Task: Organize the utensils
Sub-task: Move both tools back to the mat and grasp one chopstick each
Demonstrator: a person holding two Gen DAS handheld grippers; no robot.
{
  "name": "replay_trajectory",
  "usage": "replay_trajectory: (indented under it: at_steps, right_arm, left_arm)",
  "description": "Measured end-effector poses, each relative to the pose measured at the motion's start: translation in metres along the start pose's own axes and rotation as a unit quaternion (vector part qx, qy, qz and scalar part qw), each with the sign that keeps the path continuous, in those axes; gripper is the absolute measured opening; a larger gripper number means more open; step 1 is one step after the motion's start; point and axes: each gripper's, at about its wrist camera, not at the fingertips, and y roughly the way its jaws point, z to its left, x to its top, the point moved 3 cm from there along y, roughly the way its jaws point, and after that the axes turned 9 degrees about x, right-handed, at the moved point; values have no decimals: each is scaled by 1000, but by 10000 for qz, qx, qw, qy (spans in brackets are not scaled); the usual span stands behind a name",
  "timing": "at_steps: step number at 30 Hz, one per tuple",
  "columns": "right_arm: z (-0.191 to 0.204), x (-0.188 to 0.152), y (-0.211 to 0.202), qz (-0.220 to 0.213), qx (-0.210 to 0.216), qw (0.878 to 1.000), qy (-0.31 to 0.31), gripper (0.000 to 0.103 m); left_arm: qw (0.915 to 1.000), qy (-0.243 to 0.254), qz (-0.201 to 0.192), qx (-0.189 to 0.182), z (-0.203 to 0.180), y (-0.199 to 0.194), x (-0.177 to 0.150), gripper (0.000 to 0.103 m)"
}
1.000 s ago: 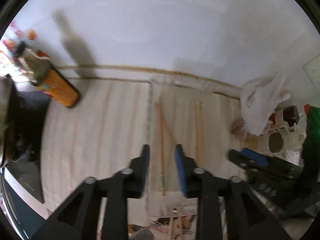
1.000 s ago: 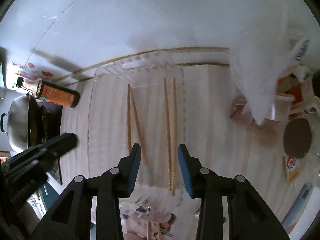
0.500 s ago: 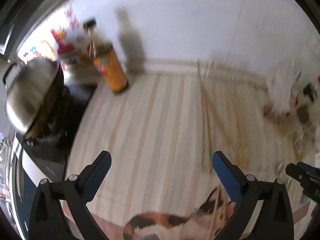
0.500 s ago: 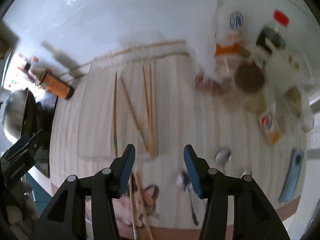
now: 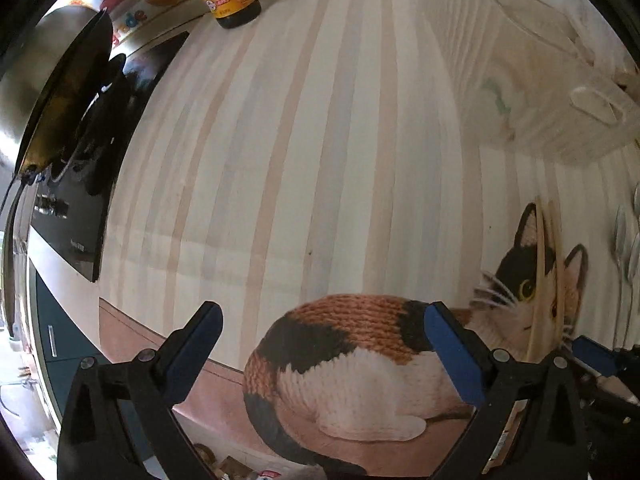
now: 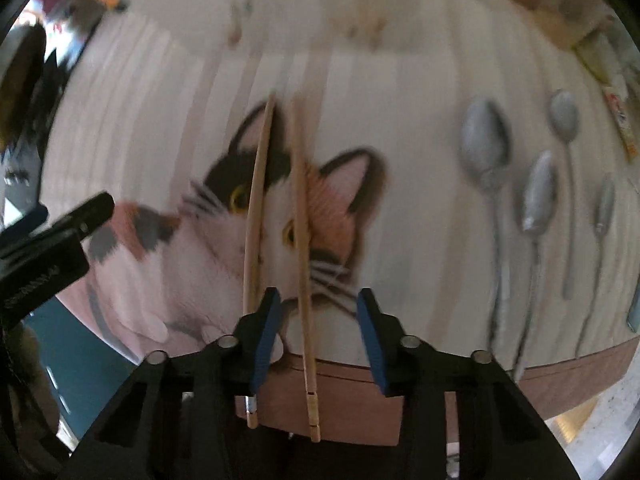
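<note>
item: chopsticks [image 6: 300,216], long axis running away from my right claw [image 6: 318,320], one between its closing pads, untouched; left claw [image 5: 320,348] wide apart, farther off.

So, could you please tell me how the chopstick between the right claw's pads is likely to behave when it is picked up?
The chopstick looks like thin, stiff wood, so it should lift without flopping and feel light. The closing right claw straddles it near its thick end, so the long tip may droop or swing. Its slim, smooth shaft could also roll or slip on the cat-print mat.
</note>
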Motion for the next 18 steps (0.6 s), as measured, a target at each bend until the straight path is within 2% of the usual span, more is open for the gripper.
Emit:
replay_trajectory:
  at_steps: [3, 8, 11, 12, 13, 16, 18]
  right_arm:
    - [-14, -2, 1, 31, -146, 9997, 194, 7]
    - [-62, -6, -10, -123, -144, 9966, 803, 7]
    - [-83, -11, -14, -115, -211, 9952, 948, 7]
    - [-90, -13, -15, -100, -221, 9946, 1011, 7]
    - [-94, -15, -16, -95, -240, 9943, 1035, 7]
    - [-105, -19, -18, -99, -171, 9933, 1141, 7]
    - [-110, -21, -18, -106, -140, 9929, 1176, 7]
  left_arm:
    - [9999, 110, 8, -60, -12, -2, -4, 103]
    - [9974, 472, 100, -529, -56, -12, -4, 103]
    - [9940, 624, 266, -852, -82, -11, -4, 98]
    - [9924, 699, 347, -948, -91, -9, -5, 90]
    - [9912, 772, 417, -994, -99, -7, -6, 76]
    - [9896, 914, 416, -1029, -109, -6, -8, 58]
    - [9885, 1001, 367, -1069, -109, -7, -8, 53]
